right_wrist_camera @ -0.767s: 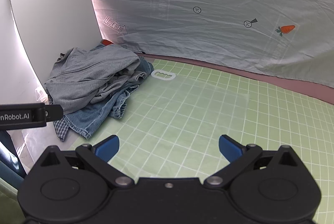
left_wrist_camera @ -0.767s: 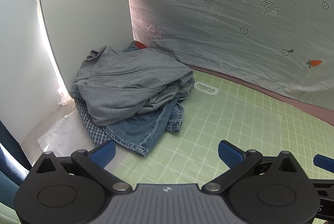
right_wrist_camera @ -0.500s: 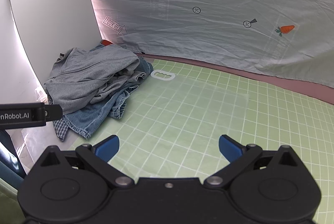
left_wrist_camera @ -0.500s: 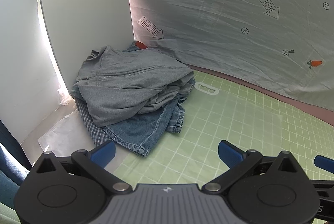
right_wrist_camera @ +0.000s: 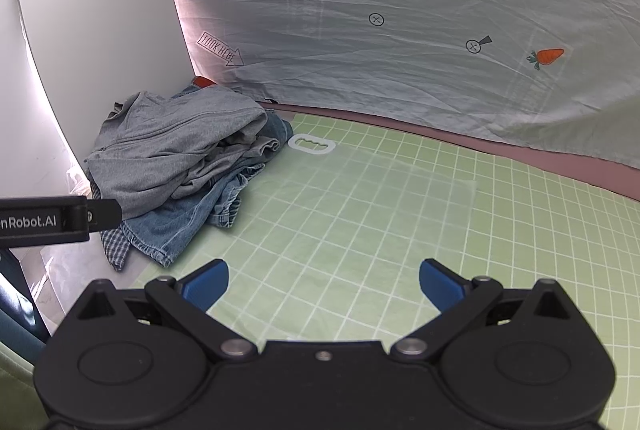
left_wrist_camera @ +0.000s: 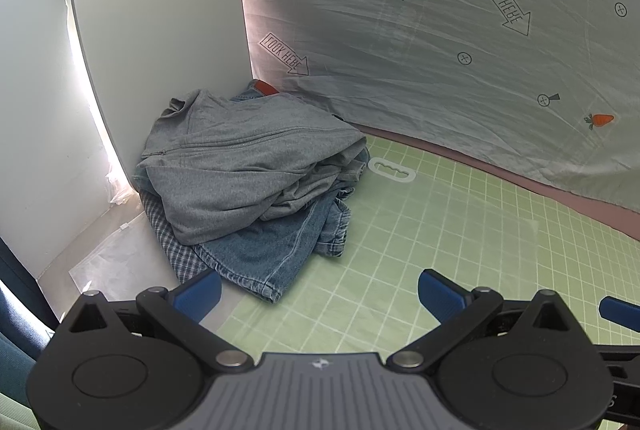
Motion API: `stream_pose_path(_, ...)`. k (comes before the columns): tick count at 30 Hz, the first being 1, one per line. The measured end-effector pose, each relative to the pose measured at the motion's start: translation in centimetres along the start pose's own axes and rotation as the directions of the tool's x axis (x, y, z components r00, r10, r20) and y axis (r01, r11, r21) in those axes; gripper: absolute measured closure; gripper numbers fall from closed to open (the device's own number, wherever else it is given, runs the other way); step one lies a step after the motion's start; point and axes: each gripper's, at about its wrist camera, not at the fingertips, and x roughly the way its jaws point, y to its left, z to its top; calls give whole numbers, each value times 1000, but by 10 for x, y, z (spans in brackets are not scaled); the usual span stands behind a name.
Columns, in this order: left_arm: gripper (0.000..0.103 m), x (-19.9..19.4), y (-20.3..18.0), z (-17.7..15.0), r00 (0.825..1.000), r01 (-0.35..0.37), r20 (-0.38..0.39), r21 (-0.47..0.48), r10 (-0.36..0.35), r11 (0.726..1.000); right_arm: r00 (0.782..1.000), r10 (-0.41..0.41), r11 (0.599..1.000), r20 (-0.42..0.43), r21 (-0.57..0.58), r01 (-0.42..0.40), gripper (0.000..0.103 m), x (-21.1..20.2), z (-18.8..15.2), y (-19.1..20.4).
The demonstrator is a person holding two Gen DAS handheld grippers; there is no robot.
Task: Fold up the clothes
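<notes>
Your pile of clothes [left_wrist_camera: 256,181] sits at the left middle against the white wall [left_wrist_camera: 152,29], the green mat [right_wrist_camera: 380,222] lies open, and your left tongs [left_wrist_camera: 319,292] and right tongs [right_wrist_camera: 323,282] are wide and empty.

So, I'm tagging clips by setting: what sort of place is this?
Probably a makeshift recording booth, not a lived-in room: a green grid mat, a printed sheet hung as backdrop, and a clothes pile in the corner.
</notes>
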Motion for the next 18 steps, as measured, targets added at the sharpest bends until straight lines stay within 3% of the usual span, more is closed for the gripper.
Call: stream_pose_path(18, 0, 0, -6, 2, 1000, 2, -3, 5, -2, 1000, 1000, 0, 1000, -4, -1, 0, 0, 1, -1, 0)
